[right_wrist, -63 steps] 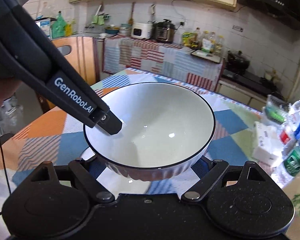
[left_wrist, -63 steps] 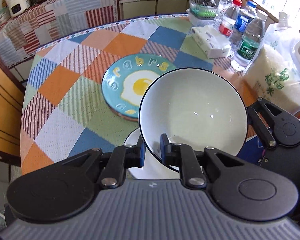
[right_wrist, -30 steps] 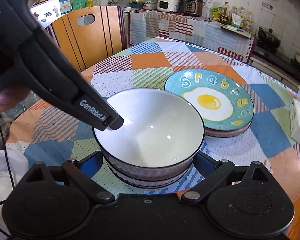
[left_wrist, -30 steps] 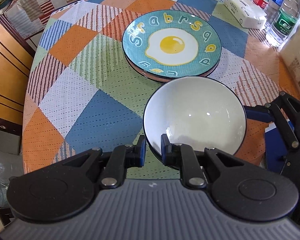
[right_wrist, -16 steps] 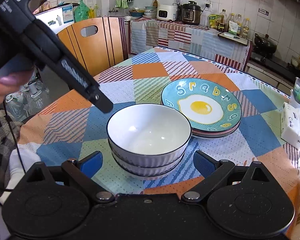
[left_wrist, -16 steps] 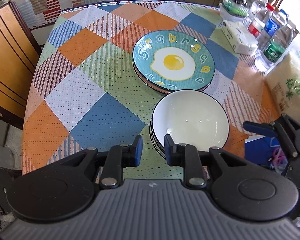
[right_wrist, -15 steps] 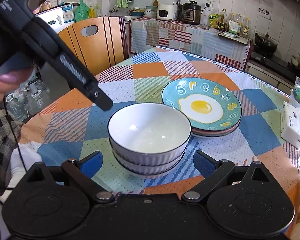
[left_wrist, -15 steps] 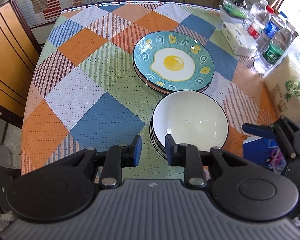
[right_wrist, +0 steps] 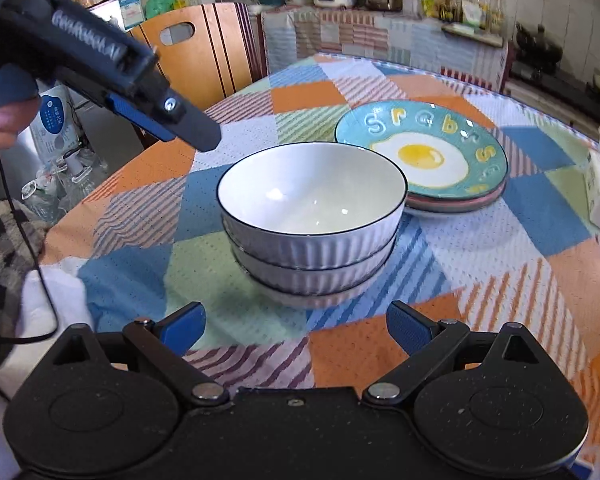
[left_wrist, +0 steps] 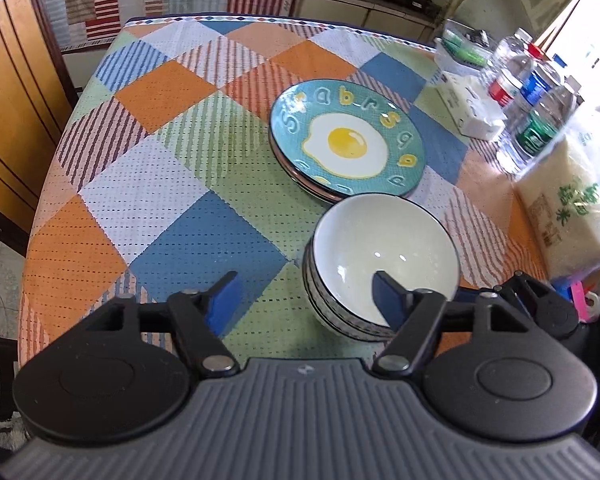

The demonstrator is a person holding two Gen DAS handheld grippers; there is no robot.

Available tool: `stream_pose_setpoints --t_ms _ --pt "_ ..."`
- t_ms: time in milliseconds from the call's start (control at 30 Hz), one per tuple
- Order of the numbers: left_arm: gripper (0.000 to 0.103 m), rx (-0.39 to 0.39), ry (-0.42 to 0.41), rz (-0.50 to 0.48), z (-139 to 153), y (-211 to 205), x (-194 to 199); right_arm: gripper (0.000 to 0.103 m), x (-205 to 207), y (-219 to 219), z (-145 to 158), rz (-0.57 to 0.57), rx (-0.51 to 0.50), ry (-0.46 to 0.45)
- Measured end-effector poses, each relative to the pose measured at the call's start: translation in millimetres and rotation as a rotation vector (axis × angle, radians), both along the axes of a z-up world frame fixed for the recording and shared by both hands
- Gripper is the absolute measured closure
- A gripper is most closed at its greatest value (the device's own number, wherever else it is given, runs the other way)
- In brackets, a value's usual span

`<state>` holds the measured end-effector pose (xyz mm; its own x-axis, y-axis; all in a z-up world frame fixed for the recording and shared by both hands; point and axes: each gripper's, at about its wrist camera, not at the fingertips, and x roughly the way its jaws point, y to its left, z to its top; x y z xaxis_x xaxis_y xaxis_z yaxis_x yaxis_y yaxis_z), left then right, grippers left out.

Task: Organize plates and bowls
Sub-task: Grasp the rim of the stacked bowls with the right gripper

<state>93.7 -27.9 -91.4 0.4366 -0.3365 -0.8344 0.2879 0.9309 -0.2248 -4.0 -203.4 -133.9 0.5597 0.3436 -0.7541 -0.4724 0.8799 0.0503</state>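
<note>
Several white bowls with dark rims stand nested in a stack on the checked tablecloth. Just behind it lies a stack of plates, the top one teal with a fried egg design. My left gripper hovers above and to the left of the bowls. Its jaws are opening and the pads touch nothing. My right gripper stands open on the near side of the bowl stack, with only tablecloth between its fingers.
A tissue pack, several water bottles and a bag of rice crowd the table's right side. A wooden chair stands beyond the far left edge. A person's hand holds the left gripper.
The left gripper let go of the top bowl's rim, spread its jaws wide and drew back up and away. The bowl now rests nested on the stack. The right gripper backed off slightly.
</note>
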Motion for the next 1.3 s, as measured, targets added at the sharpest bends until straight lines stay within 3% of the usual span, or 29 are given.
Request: stream_pose_setpoints --t_ms 267,600,667,733,867,933,967,1300 --pt "0.028 -0.085 0.09 0.042 -37.6 1.8 23.0 0.004 18.0 10.2 -30.9 -0.009 0.0 -0.04" --pt "0.034 -0.084 0.142 0.038 -75.6 -12.4 40.5 0.003 39.3 8.6 -50.1 -0.024 0.082 -0.035" --pt "0.036 -0.09 0.126 0.054 -78.5 -11.3 44.7 0.003 40.0 7.2 -54.1 -0.029 0.109 -0.034" --pt "0.044 -0.097 0.127 0.041 -81.7 -12.2 47.2 0.003 40.8 7.1 -57.4 -0.037 0.131 -0.034" --pt "0.046 -0.136 0.163 0.028 -87.0 -15.2 46.0 0.003 36.3 8.6 -61.7 -0.036 0.126 -0.069" --pt "0.062 -0.162 0.153 0.017 -86.2 -17.1 43.2 0.003 34.1 7.6 -62.4 -0.034 0.133 -0.077" --pt "0.064 -0.18 0.161 0.023 -86.1 -17.6 42.5 0.003 33.2 7.5 -62.8 -0.034 0.134 -0.082" --pt "0.063 -0.132 0.177 0.031 -81.6 -22.0 36.5 0.004 25.2 6.9 -62.5 -0.018 0.131 -0.09"
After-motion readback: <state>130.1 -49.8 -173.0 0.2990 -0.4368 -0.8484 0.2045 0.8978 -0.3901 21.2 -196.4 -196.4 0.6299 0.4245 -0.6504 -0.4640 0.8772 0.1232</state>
